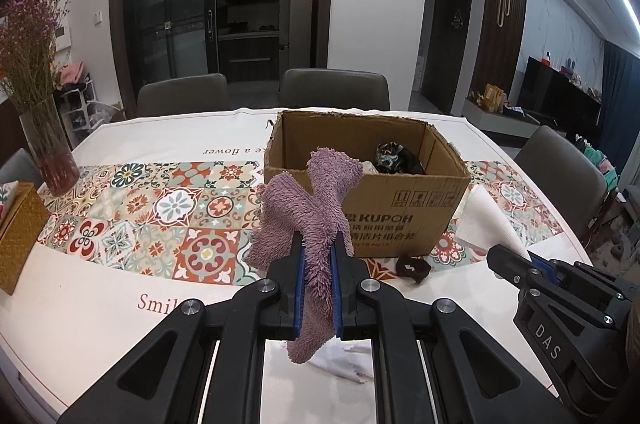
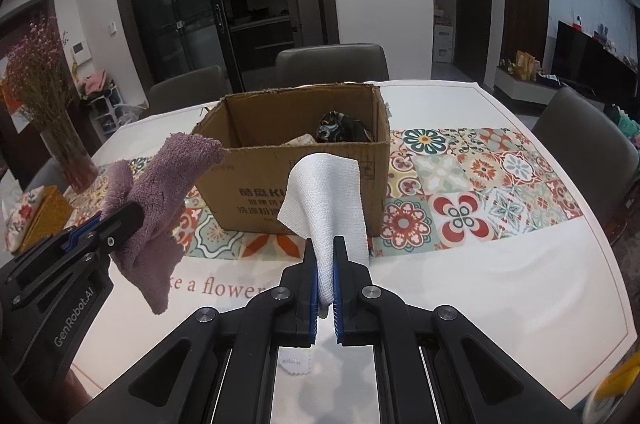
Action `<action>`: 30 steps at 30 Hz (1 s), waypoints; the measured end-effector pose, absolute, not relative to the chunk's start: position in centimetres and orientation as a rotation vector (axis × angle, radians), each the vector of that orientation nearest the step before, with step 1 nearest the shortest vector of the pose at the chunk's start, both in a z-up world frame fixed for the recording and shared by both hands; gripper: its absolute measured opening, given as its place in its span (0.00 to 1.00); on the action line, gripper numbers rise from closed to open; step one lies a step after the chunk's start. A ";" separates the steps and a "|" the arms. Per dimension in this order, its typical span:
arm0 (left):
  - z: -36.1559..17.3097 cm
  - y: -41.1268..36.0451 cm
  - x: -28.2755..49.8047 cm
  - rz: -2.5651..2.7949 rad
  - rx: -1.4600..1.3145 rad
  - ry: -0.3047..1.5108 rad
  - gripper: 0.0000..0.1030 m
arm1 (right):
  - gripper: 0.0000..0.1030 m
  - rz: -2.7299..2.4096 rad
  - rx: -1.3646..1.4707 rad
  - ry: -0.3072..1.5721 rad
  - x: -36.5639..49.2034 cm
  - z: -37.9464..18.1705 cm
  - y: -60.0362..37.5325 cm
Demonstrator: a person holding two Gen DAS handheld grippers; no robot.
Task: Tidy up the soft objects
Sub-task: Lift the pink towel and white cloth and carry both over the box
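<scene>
Cardboard box (image 1: 404,212) dead ahead of both. Left gripper (image 1: 318,256) clamps purple towel (image 1: 308,200); right gripper (image 2: 326,264) clamps white cloth (image 2: 326,192), slightly nearer box.

dim room light – sharp, fisheye-warped edges

Between the left gripper's (image 1: 318,256) matt black plastic jaws hangs a shaggy purple towel (image 1: 308,208). A thin white cloth (image 2: 326,196) with a fine weave is pinched in the right gripper (image 2: 325,256). Beyond both stands a rough brown cardboard box (image 2: 300,184) on a smooth, glossy tablecloth (image 2: 500,276).
</scene>
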State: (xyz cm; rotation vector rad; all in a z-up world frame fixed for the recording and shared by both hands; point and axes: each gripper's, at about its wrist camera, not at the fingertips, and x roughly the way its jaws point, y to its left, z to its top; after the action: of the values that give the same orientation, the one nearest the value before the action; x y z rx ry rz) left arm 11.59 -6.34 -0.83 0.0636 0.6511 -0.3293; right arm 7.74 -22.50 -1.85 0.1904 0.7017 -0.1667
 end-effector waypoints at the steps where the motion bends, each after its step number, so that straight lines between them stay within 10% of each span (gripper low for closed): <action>1: -0.7 -6.4 11.7 -0.331 0.064 0.652 0.11 | 0.07 -0.165 0.192 0.700 7.9 -1.7 -22.5; 30: 8.0 -8.4 17.9 -0.369 0.066 0.552 0.10 | 0.07 -0.139 0.202 0.589 13.7 6.6 -24.6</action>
State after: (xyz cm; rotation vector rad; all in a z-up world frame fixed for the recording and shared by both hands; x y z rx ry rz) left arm 17.86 -8.41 8.04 0.0659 0.5524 -0.3693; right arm 13.68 -24.58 6.60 0.2022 0.5890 -0.1386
